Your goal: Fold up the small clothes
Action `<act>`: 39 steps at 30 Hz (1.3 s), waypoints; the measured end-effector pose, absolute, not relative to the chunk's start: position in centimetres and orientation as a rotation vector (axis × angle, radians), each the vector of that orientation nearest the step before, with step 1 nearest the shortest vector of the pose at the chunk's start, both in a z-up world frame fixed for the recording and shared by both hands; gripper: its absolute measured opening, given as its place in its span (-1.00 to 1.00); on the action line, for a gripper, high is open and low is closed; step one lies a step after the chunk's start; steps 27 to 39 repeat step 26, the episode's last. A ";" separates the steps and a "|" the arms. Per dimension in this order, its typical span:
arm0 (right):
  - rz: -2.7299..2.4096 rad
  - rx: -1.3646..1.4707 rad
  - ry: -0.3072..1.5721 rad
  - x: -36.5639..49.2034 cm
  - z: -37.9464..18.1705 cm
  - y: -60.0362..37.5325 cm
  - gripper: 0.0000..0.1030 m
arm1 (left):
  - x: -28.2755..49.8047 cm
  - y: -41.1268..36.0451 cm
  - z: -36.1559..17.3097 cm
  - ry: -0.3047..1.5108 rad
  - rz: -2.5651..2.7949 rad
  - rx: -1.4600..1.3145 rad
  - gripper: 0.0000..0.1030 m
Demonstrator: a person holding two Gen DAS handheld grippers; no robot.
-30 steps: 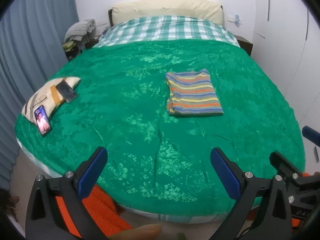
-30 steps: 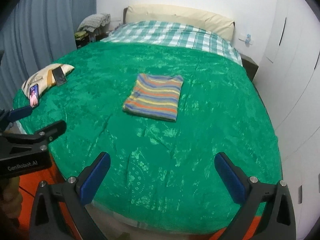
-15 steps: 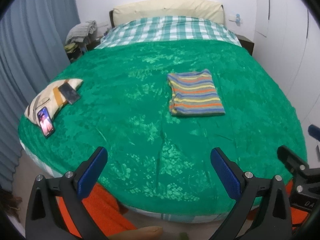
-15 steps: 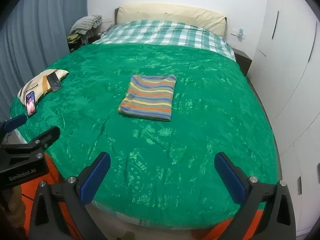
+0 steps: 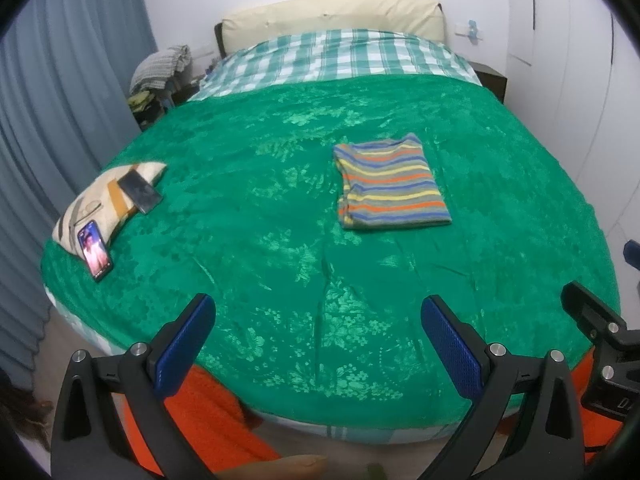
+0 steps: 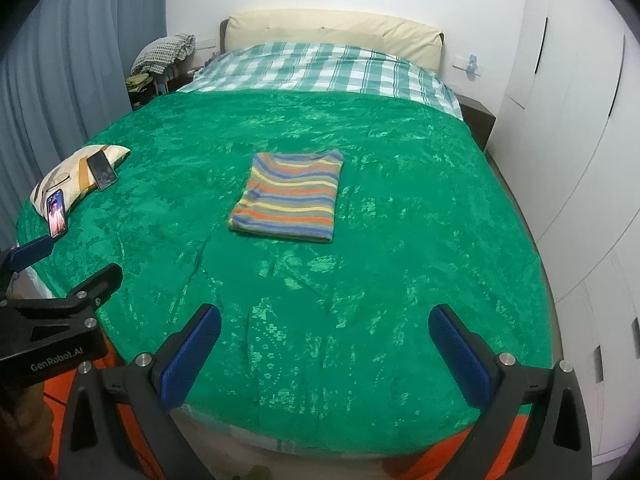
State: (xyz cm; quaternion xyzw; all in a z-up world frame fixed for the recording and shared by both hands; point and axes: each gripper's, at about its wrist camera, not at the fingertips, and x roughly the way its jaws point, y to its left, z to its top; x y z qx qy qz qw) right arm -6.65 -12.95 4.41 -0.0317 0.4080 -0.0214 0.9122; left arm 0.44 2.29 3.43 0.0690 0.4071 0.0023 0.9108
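Note:
A striped garment (image 5: 390,182) lies folded flat in a neat rectangle on the green bedspread (image 5: 280,240), near the middle of the bed; it also shows in the right wrist view (image 6: 290,196). My left gripper (image 5: 318,340) is open and empty, held off the foot edge of the bed, far from the garment. My right gripper (image 6: 324,344) is also open and empty, held at the foot of the bed. The left gripper's body shows at the left of the right wrist view (image 6: 52,316).
A small pillow (image 5: 108,200) with two phones (image 5: 95,250) on it lies at the bed's left edge. A checked sheet (image 5: 340,56) and cream headboard (image 5: 332,20) are at the far end. White wardrobes (image 6: 580,120) stand right, curtains (image 5: 48,120) left.
Both grippers have drawn back and up slightly from the bed, so more of the bed shows. The folded garment has not moved. Both stay open.

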 end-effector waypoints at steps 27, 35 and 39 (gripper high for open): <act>-0.058 -0.063 0.837 -7.0 4.2 -13.2 0.99 | -0.2 1.9 3.7 0.806 -0.073 0.126 0.99; -0.058 -0.063 0.837 -7.0 4.2 -13.2 0.99 | -0.2 1.9 3.7 0.806 -0.073 0.126 0.99; -0.058 -0.063 0.837 -7.0 4.2 -13.2 0.99 | -0.2 1.9 3.7 0.806 -0.073 0.126 0.99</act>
